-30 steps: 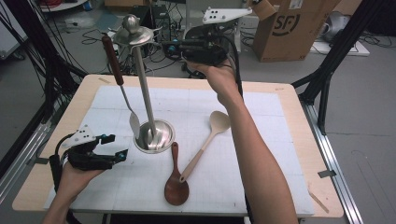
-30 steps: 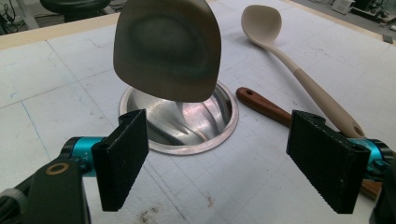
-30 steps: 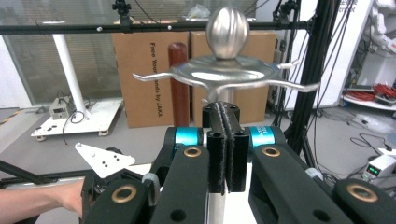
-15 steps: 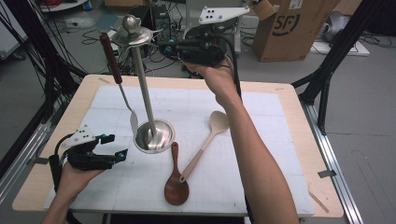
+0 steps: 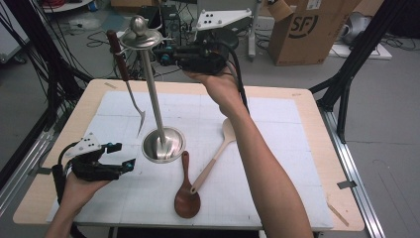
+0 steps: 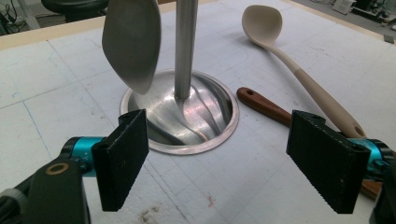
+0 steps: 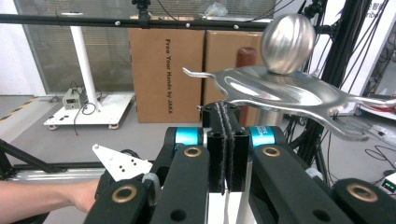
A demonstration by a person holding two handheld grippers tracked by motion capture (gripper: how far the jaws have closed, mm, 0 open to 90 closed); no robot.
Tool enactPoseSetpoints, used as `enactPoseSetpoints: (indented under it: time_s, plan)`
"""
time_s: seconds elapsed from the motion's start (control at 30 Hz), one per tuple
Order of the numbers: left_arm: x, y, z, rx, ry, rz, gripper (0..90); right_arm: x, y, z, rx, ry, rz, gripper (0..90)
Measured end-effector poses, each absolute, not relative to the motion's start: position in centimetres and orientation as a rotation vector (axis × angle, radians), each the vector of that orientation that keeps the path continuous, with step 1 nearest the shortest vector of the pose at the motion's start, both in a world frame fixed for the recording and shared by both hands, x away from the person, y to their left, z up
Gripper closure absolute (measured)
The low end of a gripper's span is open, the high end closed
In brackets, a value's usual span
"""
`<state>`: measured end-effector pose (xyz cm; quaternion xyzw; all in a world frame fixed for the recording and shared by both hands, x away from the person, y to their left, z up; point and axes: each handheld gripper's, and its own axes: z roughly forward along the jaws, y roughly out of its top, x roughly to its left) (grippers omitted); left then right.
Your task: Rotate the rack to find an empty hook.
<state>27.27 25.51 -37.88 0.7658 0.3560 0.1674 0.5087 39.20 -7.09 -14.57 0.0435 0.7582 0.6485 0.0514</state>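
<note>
Markings: the brown carton (image 5: 317, 29) behind the table bears "SF" in the high view; the cartons (image 7: 166, 70) in the right gripper view read "Free Your Hands by JAKA". Count: one steel utensil stand (image 5: 151, 94), its round base (image 6: 187, 116) on the white mat (image 5: 277, 148) near the table's middle and its hook plate (image 7: 280, 91) with ball finial (image 7: 287, 37) at the top; one metal utensil with a dark wooden handle (image 5: 124, 74) hanging from that plate at the pole's left, its blade (image 6: 130, 42) above the base; one cream spoon (image 5: 218, 153) and one dark wooden spoon (image 5: 186, 193) lying on the mat just right of the base, handles crossing. Two grippers: the right gripper (image 7: 225, 140), raised beside the hook plate just under its rim, jaws pressed together, whether anything thin lies between them cannot be told; the left gripper (image 6: 229, 163), low at the mat's left edge facing the base, jaws wide apart and holding nothing.
</note>
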Motion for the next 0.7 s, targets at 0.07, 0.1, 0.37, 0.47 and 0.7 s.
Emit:
enactPoseSetpoints:
  time_s: [0.07,0.1,0.37,0.47,0.7]
  plan:
    - [27.3,25.5,-37.9,1.846,0.857,0.403,21.6,39.1,-6.8,-14.5,0.127,2.309,1.973,89.2]
    - [27.3,25.5,-37.9,1.846,0.858,0.403,21.6,39.0,-6.6,-14.5,0.125,2.309,1.972,89.2]
    - [27.2,25.5,-37.8,1.841,0.858,0.404,21.6,38.5,-5.4,-14.4,0.111,2.317,1.961,89.2]
    - [27.2,25.5,-37.8,1.840,0.858,0.404,21.6,38.4,-5.0,-14.4,0.107,2.313,1.963,89.2]
    - [27.2,25.5,-37.8,1.843,0.855,0.403,21.6,38.3,-4.6,-14.3,0.107,2.314,1.957,89.2]
